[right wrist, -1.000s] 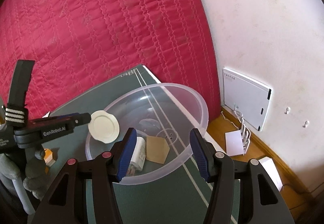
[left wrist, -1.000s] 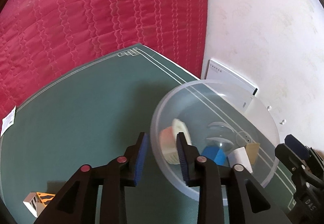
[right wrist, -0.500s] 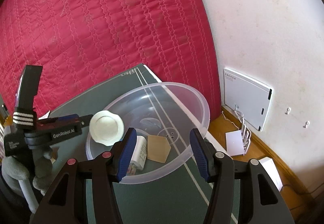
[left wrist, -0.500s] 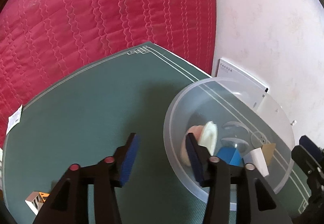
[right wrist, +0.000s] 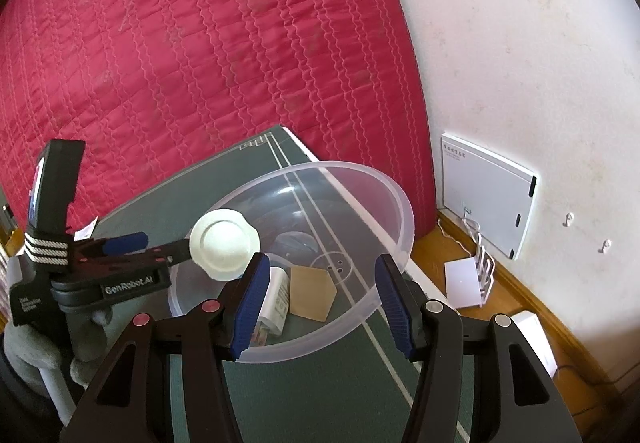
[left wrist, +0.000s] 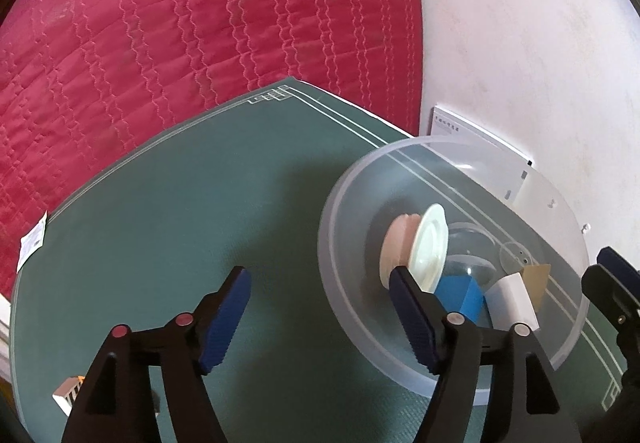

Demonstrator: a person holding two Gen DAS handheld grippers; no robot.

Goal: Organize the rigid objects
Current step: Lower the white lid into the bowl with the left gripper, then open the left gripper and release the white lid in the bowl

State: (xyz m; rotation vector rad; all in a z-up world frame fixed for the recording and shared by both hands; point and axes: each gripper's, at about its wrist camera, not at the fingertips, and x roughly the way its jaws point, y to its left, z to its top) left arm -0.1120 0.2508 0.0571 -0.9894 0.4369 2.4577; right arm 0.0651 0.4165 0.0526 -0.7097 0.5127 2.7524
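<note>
A clear plastic bowl (left wrist: 352, 283) (right wrist: 384, 203) stands on the green mat. Inside it a pink jar with a white lid (left wrist: 424, 247) (right wrist: 224, 243) lies tipped on its side, next to a blue block (left wrist: 460, 295), a white block (left wrist: 514, 301) and a tan hexagon piece (right wrist: 312, 293). My left gripper (left wrist: 318, 277) (right wrist: 164, 243) straddles the bowl's left rim, its jaws opening. The jar sits just past its right fingertip, free of the pads. My right gripper (right wrist: 322, 261) hovers open over the bowl's near side, nothing between its pads.
A small box with orange stripes (left wrist: 70, 395) lies at the mat's near left corner and a white label (left wrist: 32, 243) at its left edge. A red quilt (left wrist: 200, 23) rises behind the mat. A white wall panel (right wrist: 488, 195) and white boxes sit on the right.
The left jaws spread wide and let go of the white-lidded jar, which now rests on its side in the bowl. The right gripper kept still.
</note>
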